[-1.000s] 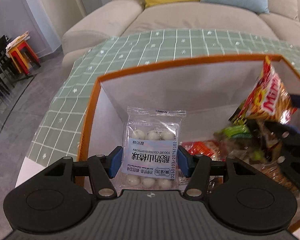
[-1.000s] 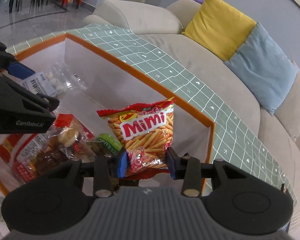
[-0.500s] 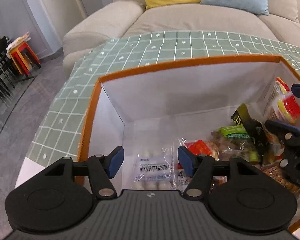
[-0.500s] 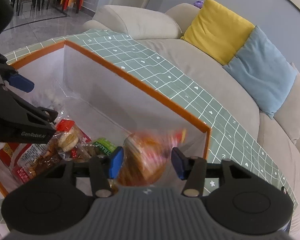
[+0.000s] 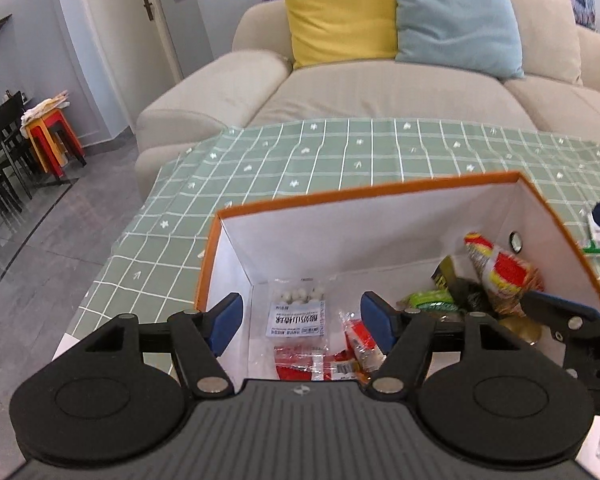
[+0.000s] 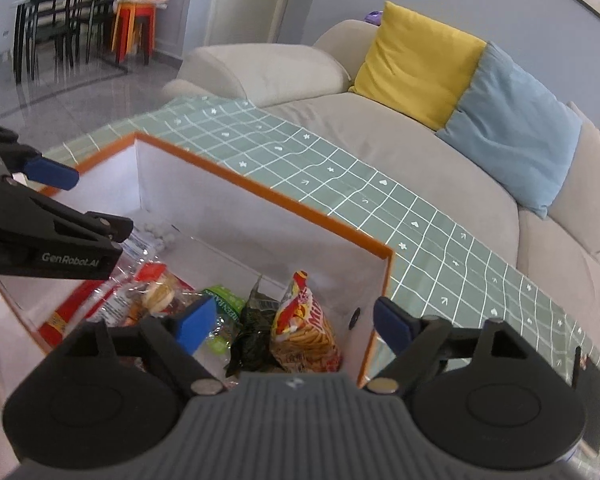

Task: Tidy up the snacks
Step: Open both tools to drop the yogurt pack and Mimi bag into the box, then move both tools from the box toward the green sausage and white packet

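Gaping wide, both hand-held grippers (image 5: 302, 322) (image 6: 294, 322) hover over crinkly, perhaps foil packets (image 6: 304, 328).

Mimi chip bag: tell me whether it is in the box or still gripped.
In the box. The Mimi bag stands in the box corner; the right gripper is open.

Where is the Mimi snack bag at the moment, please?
The Mimi snack bag stands inside the orange-rimmed box, in its right-hand corner beside a dark packet, seen between the open right gripper fingers.

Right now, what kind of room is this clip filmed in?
Most likely a home living room: a beige sofa with a yellow cushion, a table under a green checked cloth, and dining chairs beyond.
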The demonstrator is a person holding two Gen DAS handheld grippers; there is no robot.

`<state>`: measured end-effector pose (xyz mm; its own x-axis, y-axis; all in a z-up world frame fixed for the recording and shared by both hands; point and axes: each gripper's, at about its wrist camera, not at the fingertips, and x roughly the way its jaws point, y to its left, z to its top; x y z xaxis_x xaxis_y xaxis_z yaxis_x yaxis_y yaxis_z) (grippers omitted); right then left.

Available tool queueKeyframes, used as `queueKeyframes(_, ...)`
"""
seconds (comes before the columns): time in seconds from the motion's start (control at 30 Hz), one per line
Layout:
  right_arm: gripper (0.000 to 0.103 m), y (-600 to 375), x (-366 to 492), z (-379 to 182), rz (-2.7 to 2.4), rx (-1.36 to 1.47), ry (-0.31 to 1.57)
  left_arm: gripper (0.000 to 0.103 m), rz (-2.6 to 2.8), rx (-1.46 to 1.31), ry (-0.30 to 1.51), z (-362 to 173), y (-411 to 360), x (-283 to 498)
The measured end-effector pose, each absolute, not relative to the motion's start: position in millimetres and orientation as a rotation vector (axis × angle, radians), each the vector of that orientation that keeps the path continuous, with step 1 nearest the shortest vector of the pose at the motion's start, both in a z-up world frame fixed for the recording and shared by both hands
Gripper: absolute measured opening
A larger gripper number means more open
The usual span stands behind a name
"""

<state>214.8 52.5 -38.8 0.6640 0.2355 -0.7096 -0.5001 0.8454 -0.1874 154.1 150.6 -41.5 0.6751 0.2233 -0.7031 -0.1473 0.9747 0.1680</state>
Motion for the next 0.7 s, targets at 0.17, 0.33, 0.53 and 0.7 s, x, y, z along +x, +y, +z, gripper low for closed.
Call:
queueKeyframes(0.17, 0.092, 33.5, 202.2, -23.2, 0.412, -0.297, 0.738, 0.08, 0.193, 0.066, 0.751, -28.2, 146.1, 140.7)
queueKeyframes(0.33, 0.094, 8.1, 187.5, -7.8, 0.379, -0.202, 0.727, 0.08, 0.164, 0.036, 0.695, -17.9, 136.8, 126.7)
queueKeyframes(0.53, 0.096, -30.8, 167.0, 0.8, 0.311, -0.097, 0.7, 0.081, 0.074, 0.036, 0.624, -11.2, 110.3, 111.5)
queueKeyframes(0.7, 0.096, -61.6, 149.3, -6.0, 0.243, -0.062, 0.686, 0.083, -0.041, 0.072, 0.608, -14.1, 77.8, 107.6)
